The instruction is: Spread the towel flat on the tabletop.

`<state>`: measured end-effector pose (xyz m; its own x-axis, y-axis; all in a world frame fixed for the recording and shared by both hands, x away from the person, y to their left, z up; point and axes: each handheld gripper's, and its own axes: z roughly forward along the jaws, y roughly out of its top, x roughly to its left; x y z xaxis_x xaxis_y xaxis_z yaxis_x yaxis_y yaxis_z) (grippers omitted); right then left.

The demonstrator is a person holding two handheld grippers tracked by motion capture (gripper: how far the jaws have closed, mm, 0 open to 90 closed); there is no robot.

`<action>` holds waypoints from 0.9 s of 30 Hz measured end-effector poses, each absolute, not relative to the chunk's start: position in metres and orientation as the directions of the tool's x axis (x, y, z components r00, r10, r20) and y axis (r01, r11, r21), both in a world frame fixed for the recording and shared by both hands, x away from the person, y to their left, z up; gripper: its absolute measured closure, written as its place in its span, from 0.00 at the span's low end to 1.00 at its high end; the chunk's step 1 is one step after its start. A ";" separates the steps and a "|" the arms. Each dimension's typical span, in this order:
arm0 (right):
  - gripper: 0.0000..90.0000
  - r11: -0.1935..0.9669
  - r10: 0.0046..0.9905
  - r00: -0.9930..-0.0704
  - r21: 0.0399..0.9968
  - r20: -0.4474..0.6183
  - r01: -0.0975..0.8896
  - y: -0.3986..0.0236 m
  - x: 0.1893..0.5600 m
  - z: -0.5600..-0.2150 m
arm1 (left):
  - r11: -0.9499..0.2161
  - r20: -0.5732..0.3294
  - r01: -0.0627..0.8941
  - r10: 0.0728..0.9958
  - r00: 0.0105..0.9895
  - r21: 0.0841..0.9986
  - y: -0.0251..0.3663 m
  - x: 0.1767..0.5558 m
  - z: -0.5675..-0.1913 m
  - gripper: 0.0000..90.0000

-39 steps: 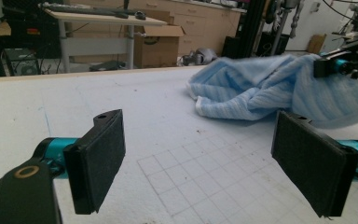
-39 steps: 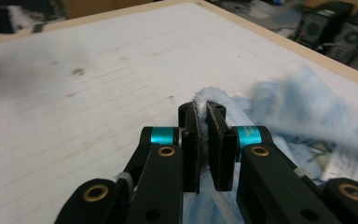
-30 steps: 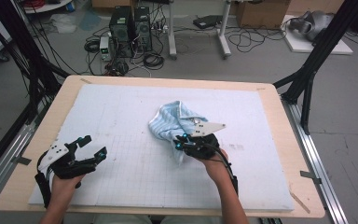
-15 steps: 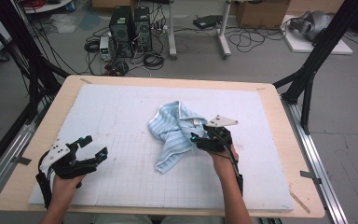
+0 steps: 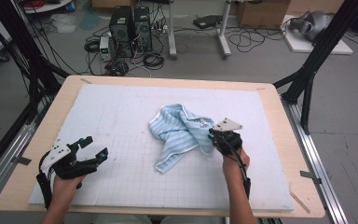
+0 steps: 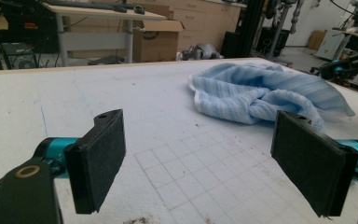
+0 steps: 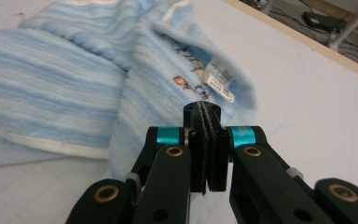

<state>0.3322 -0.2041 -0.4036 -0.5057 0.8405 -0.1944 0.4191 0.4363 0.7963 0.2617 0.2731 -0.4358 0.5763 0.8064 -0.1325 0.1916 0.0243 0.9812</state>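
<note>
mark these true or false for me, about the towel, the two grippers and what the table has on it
1. The towel is light blue with stripes. True.
2. The left gripper is clamped on the towel. False: its jaws stand wide open over the white mat, apart from the towel.
3. The right gripper has its jaws shut. True.
4. The towel lies flat and neatly folded. False: it is bunched up.
5. A small label shows on the towel. True.

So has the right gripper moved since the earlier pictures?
Yes. The right gripper shifted rightward toward the table's right wooden edge, and now sits at the crumpled light-blue striped towel's right side.
</note>
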 end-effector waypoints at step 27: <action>0.44 0.372 0.798 -0.598 0.843 -0.076 0.389 -0.204 0.325 -0.403 | 0.020 -0.134 0.198 0.803 0.581 0.980 0.270 0.264 -0.438 0.21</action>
<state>0.3248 -0.2038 -0.4033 -0.5979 0.7980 -0.0757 0.3893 0.3716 0.8428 0.2642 0.2702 -0.4383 0.5806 0.8032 -0.1337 0.1977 0.0203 0.9801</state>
